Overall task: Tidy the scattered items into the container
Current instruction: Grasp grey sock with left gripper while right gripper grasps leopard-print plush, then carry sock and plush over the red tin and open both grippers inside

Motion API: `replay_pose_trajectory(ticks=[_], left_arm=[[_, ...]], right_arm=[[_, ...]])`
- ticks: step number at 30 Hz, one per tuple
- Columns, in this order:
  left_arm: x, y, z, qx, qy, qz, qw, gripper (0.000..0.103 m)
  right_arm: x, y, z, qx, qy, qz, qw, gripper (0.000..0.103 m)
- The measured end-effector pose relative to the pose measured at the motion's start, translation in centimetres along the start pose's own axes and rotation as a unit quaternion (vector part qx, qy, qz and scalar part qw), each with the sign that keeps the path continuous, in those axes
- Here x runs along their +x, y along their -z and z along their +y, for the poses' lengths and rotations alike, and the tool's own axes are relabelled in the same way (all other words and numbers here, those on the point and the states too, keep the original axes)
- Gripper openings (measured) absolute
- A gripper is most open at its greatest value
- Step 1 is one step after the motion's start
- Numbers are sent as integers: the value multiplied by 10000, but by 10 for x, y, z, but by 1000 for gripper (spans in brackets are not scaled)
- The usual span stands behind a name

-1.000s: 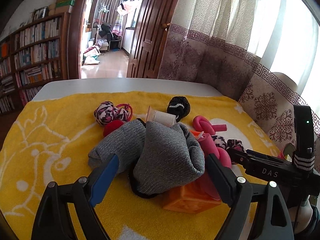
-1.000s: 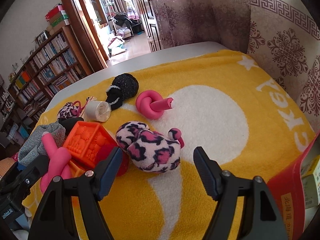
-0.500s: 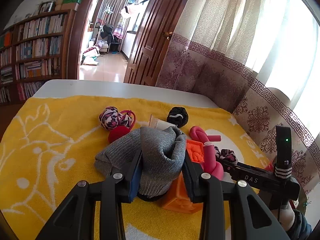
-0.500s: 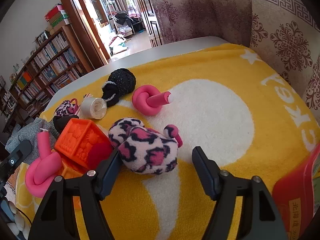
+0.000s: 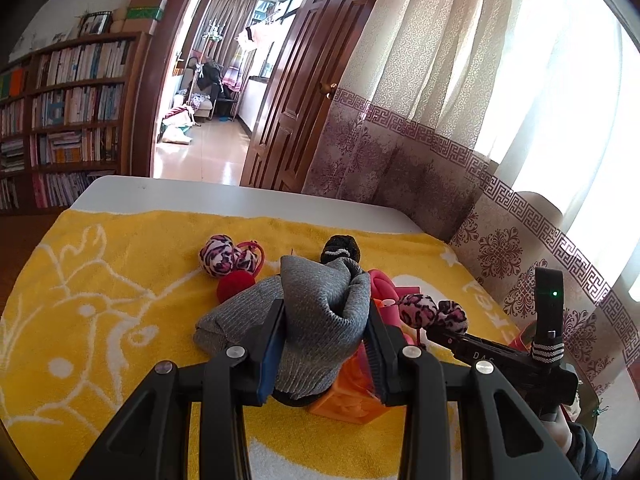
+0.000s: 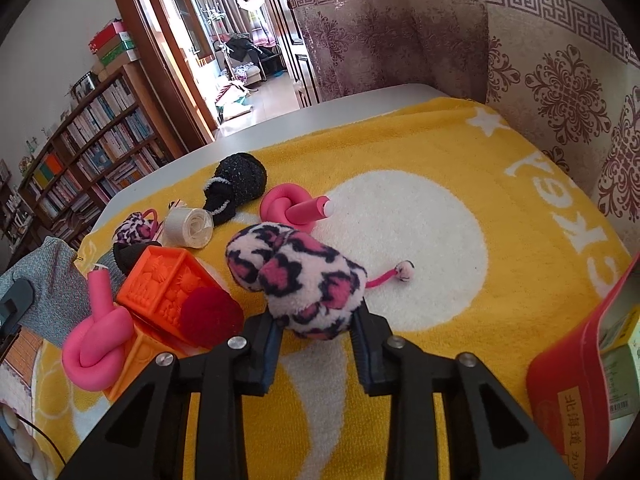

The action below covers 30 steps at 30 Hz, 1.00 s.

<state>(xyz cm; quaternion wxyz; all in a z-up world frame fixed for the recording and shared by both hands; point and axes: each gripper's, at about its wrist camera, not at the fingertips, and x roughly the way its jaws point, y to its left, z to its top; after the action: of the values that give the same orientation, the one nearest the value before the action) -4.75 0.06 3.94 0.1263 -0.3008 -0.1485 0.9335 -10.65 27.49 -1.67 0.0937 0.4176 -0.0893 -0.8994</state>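
My left gripper point(image 5: 325, 344) is shut on a grey knit sock point(image 5: 320, 316) and holds it lifted over an orange block point(image 5: 348, 396). My right gripper point(image 6: 316, 340) is shut on a pink-and-black leopard plush scrunchie point(image 6: 296, 276), raised off the yellow towel point(image 6: 440, 208). The held scrunchie also shows in the left wrist view point(image 5: 432, 312). A red container point(image 6: 576, 364) sits at the lower right in the right wrist view. The grey sock shows at the left edge there point(image 6: 52, 276).
On the towel lie an orange block point(image 6: 168, 280), a red pompom point(image 6: 210, 316), two knotted pink foam curlers point(image 6: 296, 208) point(image 6: 98, 340), a black scrunchie point(image 6: 240, 184), a white tape roll point(image 6: 190, 226) and a small leopard hair tie point(image 5: 226, 258). Curtains stand behind the table.
Both grippers closed: the left on the grey sock, the right on the leopard scrunchie. Both items have risen off the towel.
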Motion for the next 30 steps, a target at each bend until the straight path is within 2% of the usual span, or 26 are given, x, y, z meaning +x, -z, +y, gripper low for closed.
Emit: replay_pose_trajectory(ticks=[10,15,20,26,30], left_arm=[[-25,-9,-1,-101,177,-363,9991,39],[-36,-11,-7,-103,373,-471,9981,39],[-42,-11,-19,-29,600,-502,9969,39],[-47,-7,-47,229,825,-493,9951,39],[-47,-4,-67,329,1119,-394,9924,39]], right_arm=[[-26,-4,-7,211,18,-383,9990,34],[-59,-1,-6,183,132,-896,9957,34],[-91,5,-16,370,133,-1203,9920,34],[-133,17,-35,461,464,-1466,9870,34],[-170,25,-53,478,738,-1699,9815,34]])
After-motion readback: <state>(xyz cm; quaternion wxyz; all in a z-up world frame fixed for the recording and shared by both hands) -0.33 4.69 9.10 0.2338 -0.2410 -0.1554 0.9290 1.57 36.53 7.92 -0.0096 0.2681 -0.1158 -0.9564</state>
